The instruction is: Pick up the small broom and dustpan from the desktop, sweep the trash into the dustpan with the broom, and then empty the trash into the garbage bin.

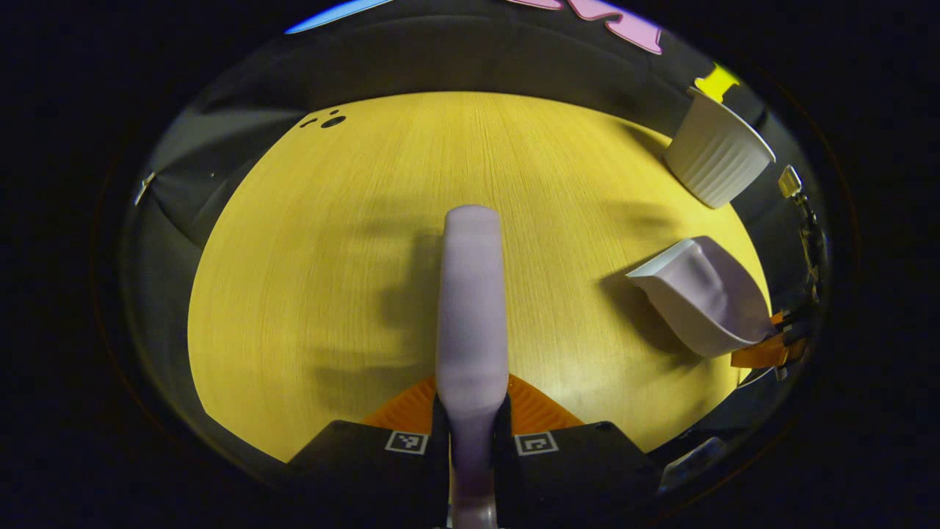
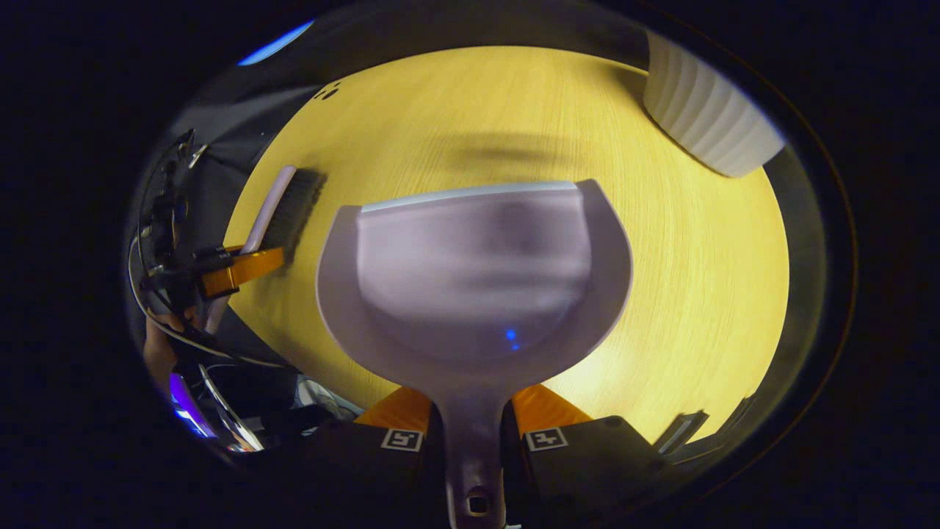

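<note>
Both tools are in hand above the desktop (image 1: 308, 279). The left gripper (image 1: 471, 426) has its 2 fingers closed tight on the handle of the small broom (image 1: 471, 294), which points forward over the middle of the wooden surface; in the right gripper view the broom's dark bristles (image 2: 294, 209) hang near the desktop's left edge. The right gripper (image 2: 474, 433) is clamped on the handle of the dustpan (image 2: 474, 272), its open mouth facing away toward the far edge, and the pan looks lifted off the wood rather than resting on it. The garbage bin (image 1: 718, 150), white and ribbed, stands at the far right corner of the desktop. No trash can be made out on the wood or inside the pan; motion blur leaves that unsure. Judgement: the step in hand is carrying the pan toward the bin. To do it well, keep the pan level with the lip slightly raised, bring the lip over the bin's rim before tipping, tilt slowly, and hold the broom well clear.
</note>
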Available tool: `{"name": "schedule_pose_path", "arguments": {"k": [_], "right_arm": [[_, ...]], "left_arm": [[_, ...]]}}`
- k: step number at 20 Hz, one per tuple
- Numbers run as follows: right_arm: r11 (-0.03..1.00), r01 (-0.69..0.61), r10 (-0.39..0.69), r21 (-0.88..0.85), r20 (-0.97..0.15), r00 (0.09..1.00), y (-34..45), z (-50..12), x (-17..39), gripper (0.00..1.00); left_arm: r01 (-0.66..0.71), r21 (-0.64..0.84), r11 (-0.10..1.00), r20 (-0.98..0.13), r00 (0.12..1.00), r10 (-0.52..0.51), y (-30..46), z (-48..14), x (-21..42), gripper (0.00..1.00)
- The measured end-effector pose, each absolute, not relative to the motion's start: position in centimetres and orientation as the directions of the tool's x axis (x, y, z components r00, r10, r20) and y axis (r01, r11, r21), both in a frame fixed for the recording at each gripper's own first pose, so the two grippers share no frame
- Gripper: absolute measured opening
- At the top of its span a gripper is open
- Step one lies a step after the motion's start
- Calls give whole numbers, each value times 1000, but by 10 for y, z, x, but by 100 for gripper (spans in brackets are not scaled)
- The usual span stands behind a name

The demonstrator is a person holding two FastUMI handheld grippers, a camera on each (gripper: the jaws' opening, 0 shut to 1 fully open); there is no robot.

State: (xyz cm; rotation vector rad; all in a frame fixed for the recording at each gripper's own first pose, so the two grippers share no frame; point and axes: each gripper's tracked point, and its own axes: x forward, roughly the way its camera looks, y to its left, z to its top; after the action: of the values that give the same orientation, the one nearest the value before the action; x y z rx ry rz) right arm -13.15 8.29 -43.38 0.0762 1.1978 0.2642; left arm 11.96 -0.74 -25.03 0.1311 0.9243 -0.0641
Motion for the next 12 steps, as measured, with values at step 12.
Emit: {"name": "schedule_pose_path", "arguments": {"k": [12], "right_arm": [[969,-67,245,237,-903,353,76,-459,-121,34]], "left_arm": [[131,232,964,-828,546,125,-18,-263,125,35]]}}
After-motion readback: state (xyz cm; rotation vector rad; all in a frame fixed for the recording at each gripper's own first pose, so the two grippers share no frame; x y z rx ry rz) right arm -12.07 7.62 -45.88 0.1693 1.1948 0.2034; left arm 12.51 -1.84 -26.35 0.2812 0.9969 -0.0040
